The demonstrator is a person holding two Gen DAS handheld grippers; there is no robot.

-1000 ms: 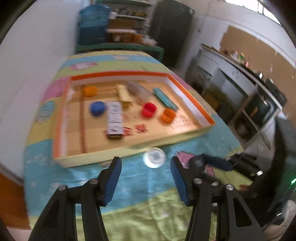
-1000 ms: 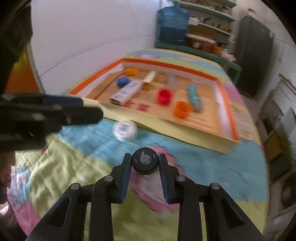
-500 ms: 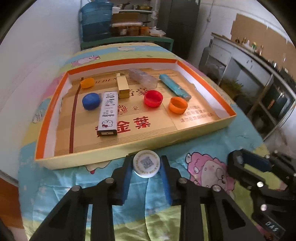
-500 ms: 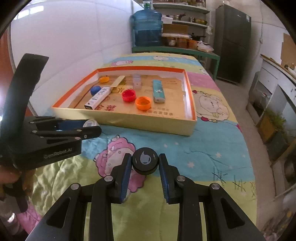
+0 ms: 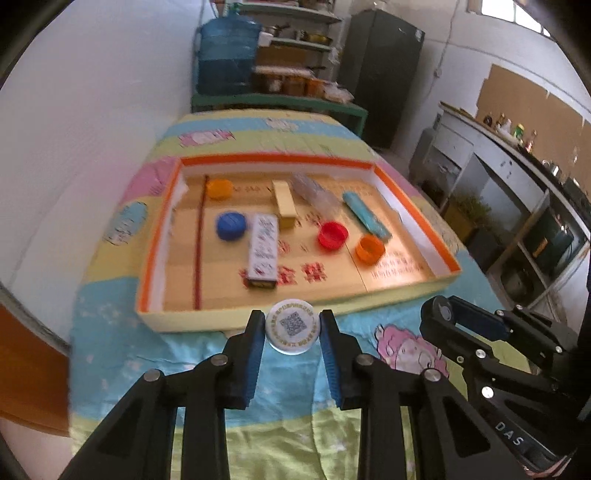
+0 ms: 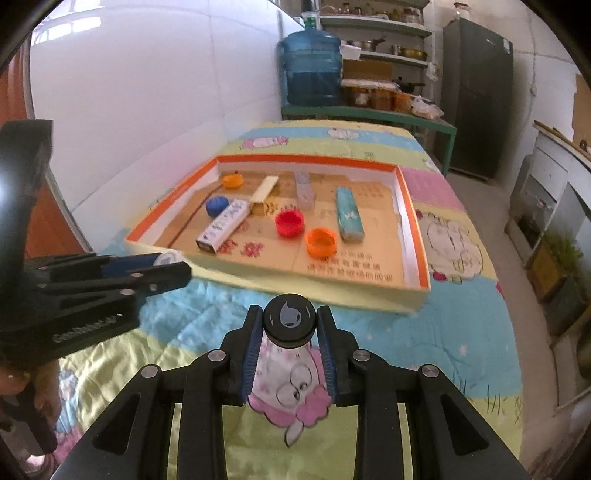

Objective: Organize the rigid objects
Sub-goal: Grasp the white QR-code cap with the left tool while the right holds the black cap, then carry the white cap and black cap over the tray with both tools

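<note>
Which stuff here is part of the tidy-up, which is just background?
Job:
white cap in left gripper
black cap in right gripper
orange-rimmed tray holding caps and boxes

Background:
water jug
shelves
fridge

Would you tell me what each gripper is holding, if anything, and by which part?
The left gripper holds a white cap by its opposite side edges; the right gripper holds a black cap the same way.

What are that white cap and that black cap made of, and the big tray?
White cap: probably plastic, smooth, with a printed code. Black cap: likely plastic, matte, with a grey drop logo. Tray: looks like cardboard, with thin folded walls and a printed floor.
</note>
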